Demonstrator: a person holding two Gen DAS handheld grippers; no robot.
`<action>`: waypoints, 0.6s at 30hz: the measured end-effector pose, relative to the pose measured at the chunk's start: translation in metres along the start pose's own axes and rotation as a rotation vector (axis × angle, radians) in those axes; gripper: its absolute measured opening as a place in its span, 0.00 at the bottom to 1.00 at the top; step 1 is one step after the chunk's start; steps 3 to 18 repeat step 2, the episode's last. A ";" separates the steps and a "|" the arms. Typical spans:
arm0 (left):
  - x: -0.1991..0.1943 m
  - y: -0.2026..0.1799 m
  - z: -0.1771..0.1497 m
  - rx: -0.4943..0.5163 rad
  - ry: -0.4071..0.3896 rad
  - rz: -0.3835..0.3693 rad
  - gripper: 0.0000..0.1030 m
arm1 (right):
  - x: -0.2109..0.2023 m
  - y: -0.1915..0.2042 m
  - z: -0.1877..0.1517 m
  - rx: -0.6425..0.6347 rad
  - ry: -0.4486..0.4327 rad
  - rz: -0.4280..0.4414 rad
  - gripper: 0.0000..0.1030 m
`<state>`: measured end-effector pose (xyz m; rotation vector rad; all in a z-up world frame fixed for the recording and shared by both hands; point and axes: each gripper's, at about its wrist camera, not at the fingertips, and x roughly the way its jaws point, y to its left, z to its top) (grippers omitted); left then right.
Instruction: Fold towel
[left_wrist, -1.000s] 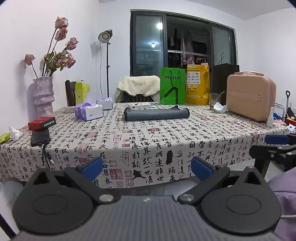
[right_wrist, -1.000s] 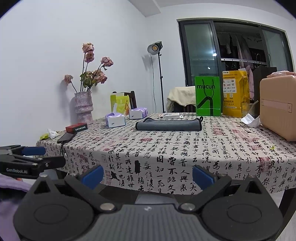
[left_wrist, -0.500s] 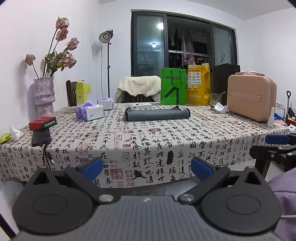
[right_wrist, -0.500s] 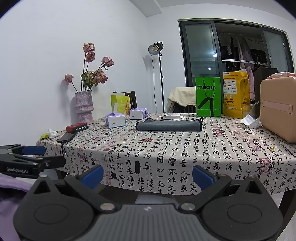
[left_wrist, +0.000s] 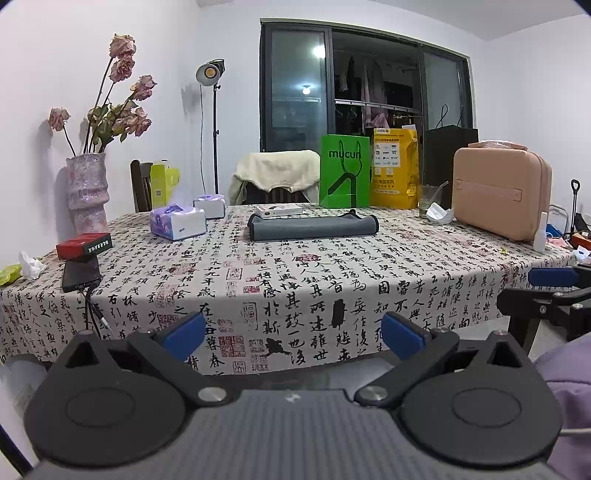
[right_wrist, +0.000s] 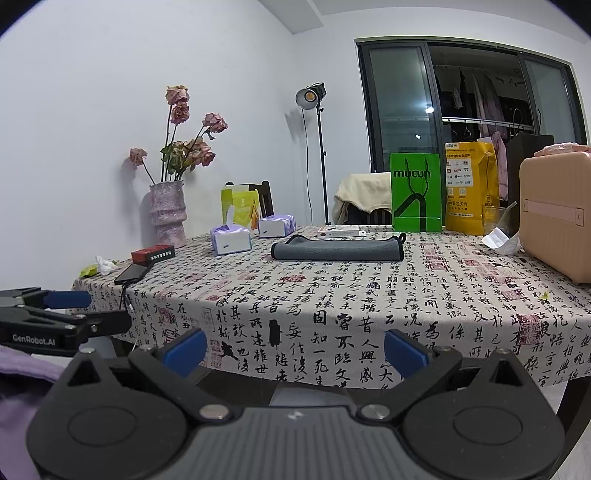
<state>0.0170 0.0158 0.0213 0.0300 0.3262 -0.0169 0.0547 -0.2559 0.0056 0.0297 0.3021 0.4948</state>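
Observation:
A grey towel (left_wrist: 313, 228) lies flat in a long folded strip near the far middle of the table; it also shows in the right wrist view (right_wrist: 338, 249). My left gripper (left_wrist: 293, 336) is open and empty, held low in front of the table's near edge, well short of the towel. My right gripper (right_wrist: 293, 350) is open and empty at the same near edge. Each gripper shows at the side of the other's view.
The table carries a calligraphy-print cloth (left_wrist: 295, 280). On it stand a pink case (left_wrist: 502, 195), green bag (left_wrist: 344, 171), yellow bag (left_wrist: 395, 168), glass (left_wrist: 427, 199), tissue boxes (left_wrist: 177, 222), vase (left_wrist: 87, 192), red box (left_wrist: 84, 245) and phone (left_wrist: 80, 273).
Both views have shifted very slightly; the grippers stay open and in front of the table. The towel has not moved.

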 end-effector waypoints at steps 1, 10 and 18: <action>0.000 0.000 0.000 0.000 0.000 0.000 1.00 | 0.000 0.000 0.000 0.001 0.000 0.000 1.00; 0.000 0.000 0.000 -0.003 0.001 0.000 1.00 | 0.000 0.000 0.000 0.001 0.000 0.000 1.00; 0.000 0.000 0.000 -0.003 0.001 0.000 1.00 | 0.000 0.000 0.000 0.001 0.000 0.000 1.00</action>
